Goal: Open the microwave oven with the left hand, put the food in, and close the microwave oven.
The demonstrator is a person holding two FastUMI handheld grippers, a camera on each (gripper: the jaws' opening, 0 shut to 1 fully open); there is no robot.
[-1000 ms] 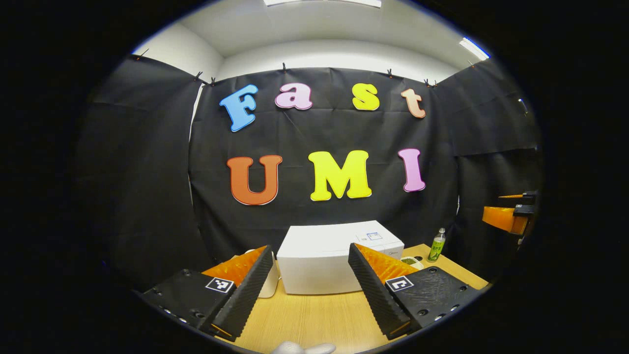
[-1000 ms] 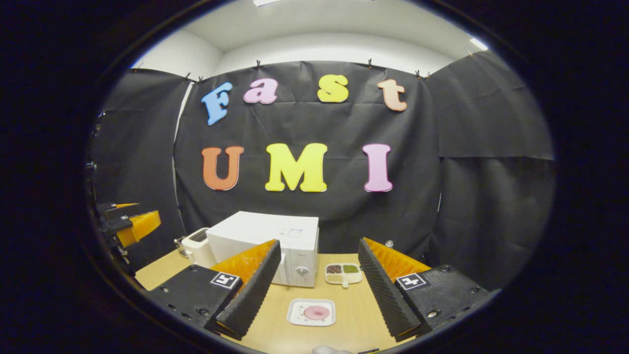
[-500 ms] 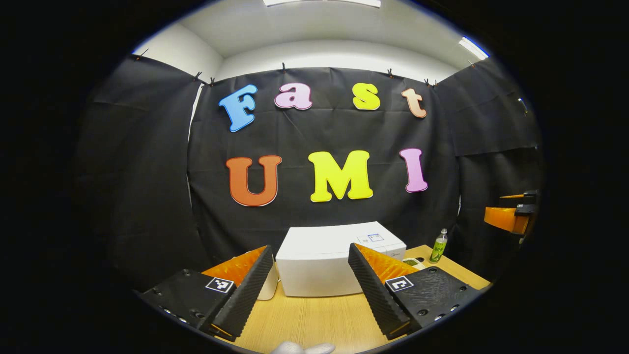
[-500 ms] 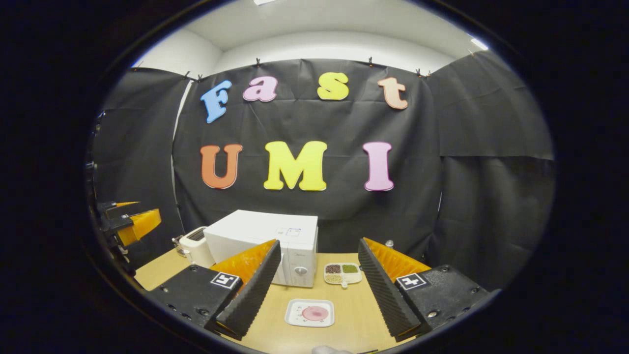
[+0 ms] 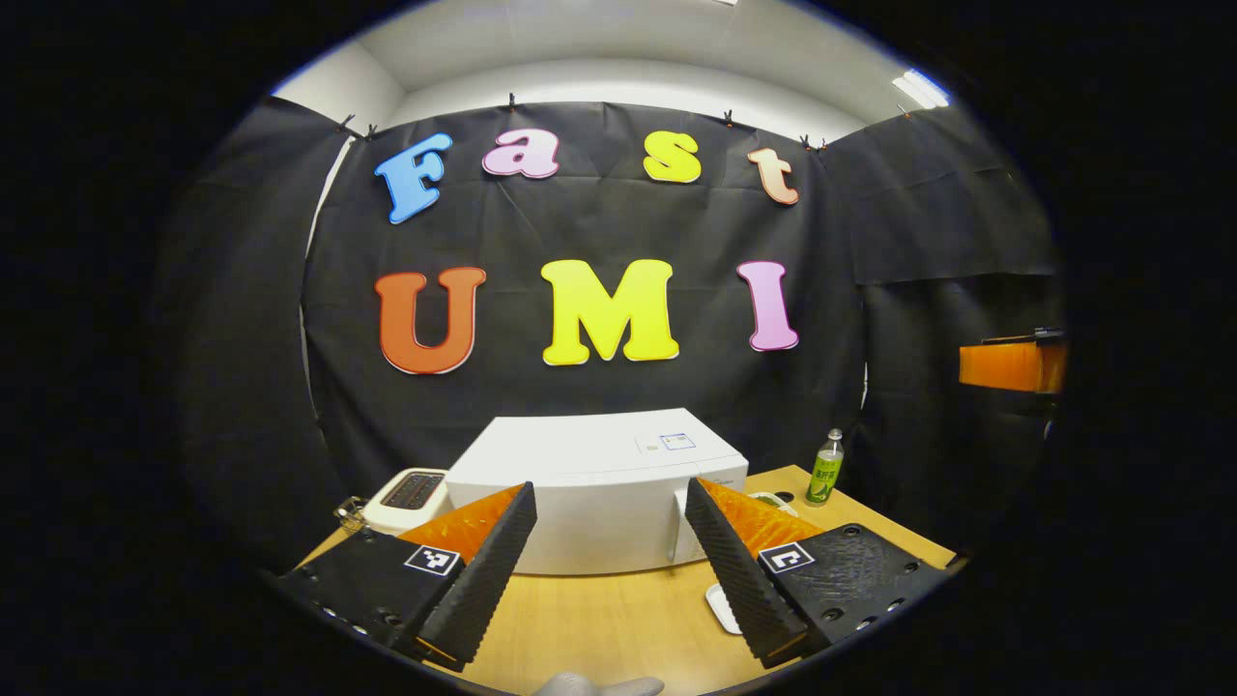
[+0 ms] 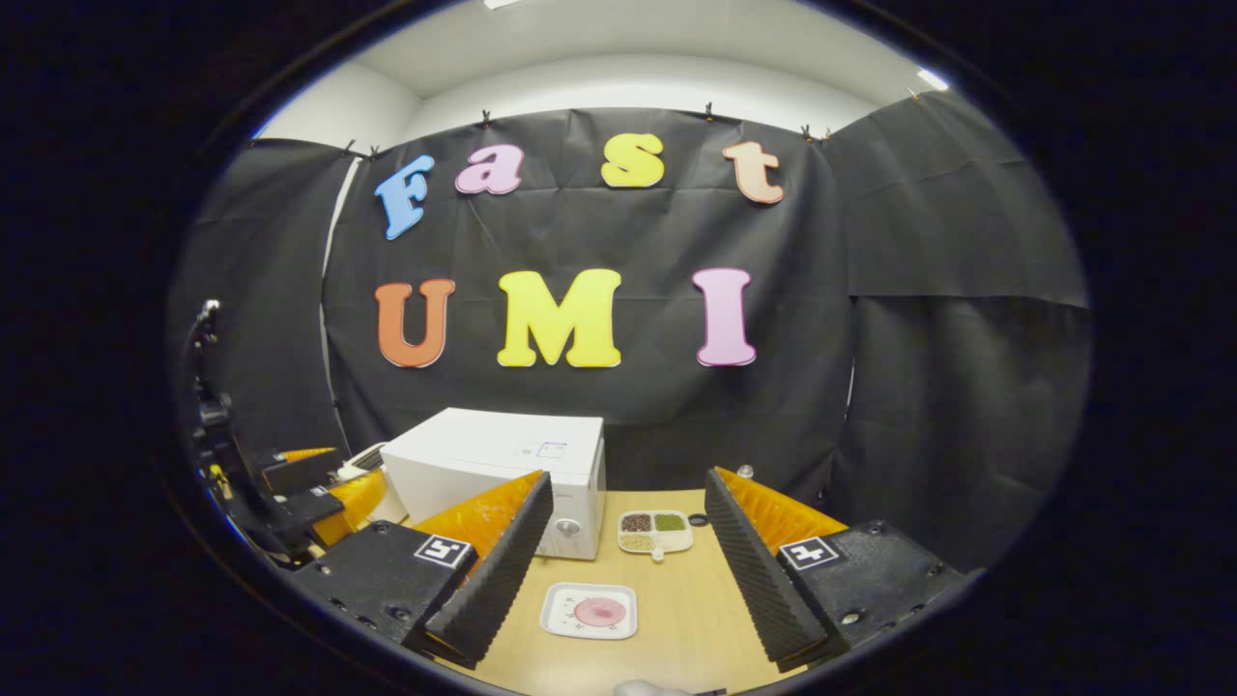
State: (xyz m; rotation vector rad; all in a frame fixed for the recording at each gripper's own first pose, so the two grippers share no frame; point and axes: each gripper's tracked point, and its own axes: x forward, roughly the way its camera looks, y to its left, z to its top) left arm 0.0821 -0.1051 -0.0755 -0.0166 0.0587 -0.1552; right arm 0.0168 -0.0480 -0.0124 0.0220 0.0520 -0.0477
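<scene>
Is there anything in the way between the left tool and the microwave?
Nothing visible. The left tool is open and points at the white microwave, with bare wooden table between them. The toaster stands off to one side, and the plate of food lies apart.

Left gripper [image 5: 609, 556]: two wedge-shaped fingers with ribbed inner faces, on black mounts with screws, each bearing a square black-and-white marker. Right gripper [image 6: 618, 551]: identical build and markings.
</scene>
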